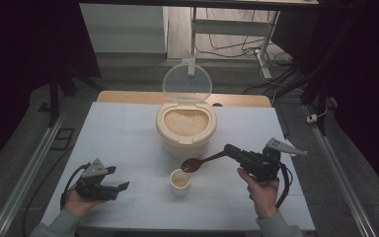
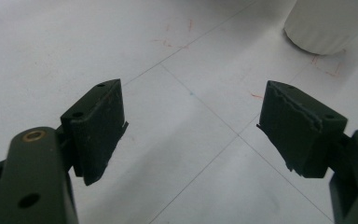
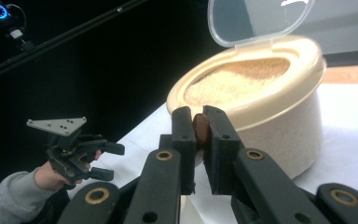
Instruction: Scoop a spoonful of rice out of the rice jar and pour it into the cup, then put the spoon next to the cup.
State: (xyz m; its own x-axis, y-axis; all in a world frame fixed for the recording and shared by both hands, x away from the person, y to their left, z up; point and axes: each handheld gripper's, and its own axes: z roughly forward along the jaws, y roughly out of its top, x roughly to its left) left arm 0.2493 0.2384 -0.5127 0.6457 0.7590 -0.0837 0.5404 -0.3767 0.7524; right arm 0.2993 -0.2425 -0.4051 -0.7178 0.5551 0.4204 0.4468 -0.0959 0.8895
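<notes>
In the high view, a brown spoon (image 1: 201, 161) is seen clamped by its handle in the right gripper (image 1: 230, 150), near the right edge of the white desk (image 1: 123, 128). The spoon's bowl is held just above the rim of a small white cup (image 1: 180, 182), which stands near the middle of the front edge and has pale grain in it. Just behind the cup, at the desk's centre, a cream rice container (image 1: 186, 127) is seen with its clear lid (image 1: 187, 81) raised upright. The left gripper (image 1: 119, 178) is held near the front left corner with its jaws apart and nothing between them.

In the left gripper view, bare desk is seen between the two spread jaws, and the cup's base (image 2: 328, 25) stands at the upper right.

In the right gripper view, the jaws are pressed together on the spoon handle (image 3: 200, 129), with the rice-filled container (image 3: 256, 100) just beyond.
</notes>
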